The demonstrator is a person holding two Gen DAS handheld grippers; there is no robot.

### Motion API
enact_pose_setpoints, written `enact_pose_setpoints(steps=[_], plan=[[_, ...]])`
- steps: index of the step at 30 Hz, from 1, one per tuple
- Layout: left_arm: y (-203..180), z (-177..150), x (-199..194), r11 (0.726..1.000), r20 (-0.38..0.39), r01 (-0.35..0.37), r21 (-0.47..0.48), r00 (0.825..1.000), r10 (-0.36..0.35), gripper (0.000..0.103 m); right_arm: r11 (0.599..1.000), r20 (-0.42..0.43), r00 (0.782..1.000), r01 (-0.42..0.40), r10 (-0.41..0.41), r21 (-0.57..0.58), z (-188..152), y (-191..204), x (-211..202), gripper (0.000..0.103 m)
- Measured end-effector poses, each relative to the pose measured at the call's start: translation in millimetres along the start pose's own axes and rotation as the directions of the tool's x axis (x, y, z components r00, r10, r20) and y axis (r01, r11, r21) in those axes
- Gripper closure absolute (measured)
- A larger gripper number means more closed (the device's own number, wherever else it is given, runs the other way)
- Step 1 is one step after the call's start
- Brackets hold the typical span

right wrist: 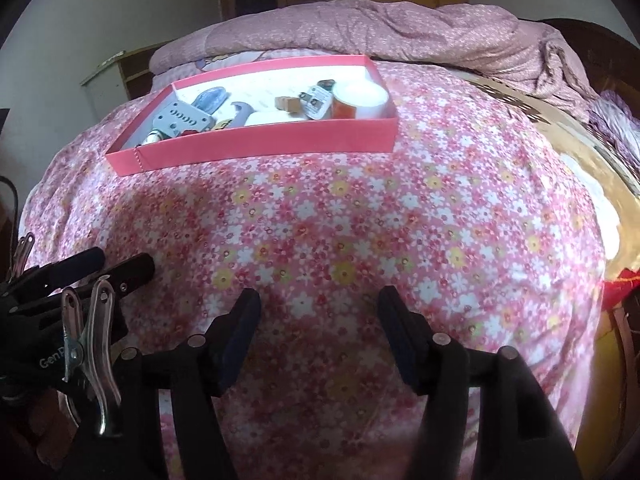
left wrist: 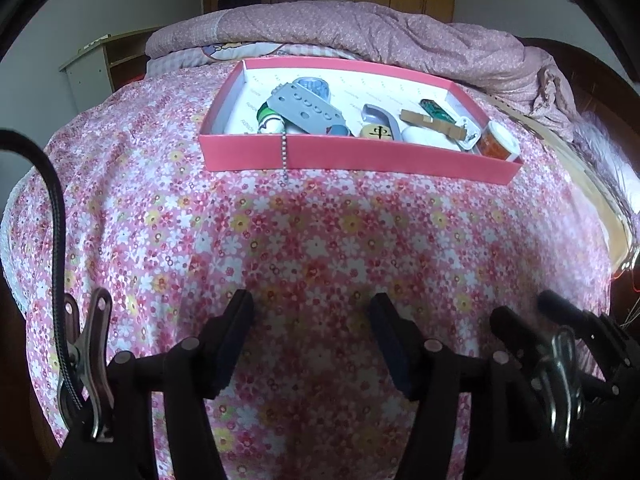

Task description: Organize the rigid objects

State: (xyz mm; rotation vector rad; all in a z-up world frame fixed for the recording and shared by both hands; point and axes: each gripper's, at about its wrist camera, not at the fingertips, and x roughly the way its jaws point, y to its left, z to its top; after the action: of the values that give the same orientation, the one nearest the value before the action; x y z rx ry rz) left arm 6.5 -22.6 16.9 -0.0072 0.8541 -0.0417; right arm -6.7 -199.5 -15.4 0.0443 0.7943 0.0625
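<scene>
Lying well beyond both empty claws (left wrist: pixel 310 344) (right wrist: pixel 320 340): pink box (left wrist: pixel 360 156).

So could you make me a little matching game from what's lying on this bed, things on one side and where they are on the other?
Things:
1. bead chain
2. orange-and-white jar
3. grey plate with holes
4. left gripper

Places or states:
A. in the box's right-hand near corner
B. hanging out over the box's front wall
C. open and empty over the floral sheet
D. lying across items in the box's left part

Pairs: 1-B, 2-A, 3-D, 4-C
</scene>
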Motion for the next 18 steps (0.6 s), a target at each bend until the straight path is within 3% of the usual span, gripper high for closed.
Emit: enact_pose_setpoints(steps=[18], plan=[[-10.5,-1.5,1.9,0.999,-0.004,0.002,0.033,1.0,-0.002,0.029,1.0,0.0,1.0,0.022,-0.022,-0.009,-0.9,2.7,1.4,0.039]])
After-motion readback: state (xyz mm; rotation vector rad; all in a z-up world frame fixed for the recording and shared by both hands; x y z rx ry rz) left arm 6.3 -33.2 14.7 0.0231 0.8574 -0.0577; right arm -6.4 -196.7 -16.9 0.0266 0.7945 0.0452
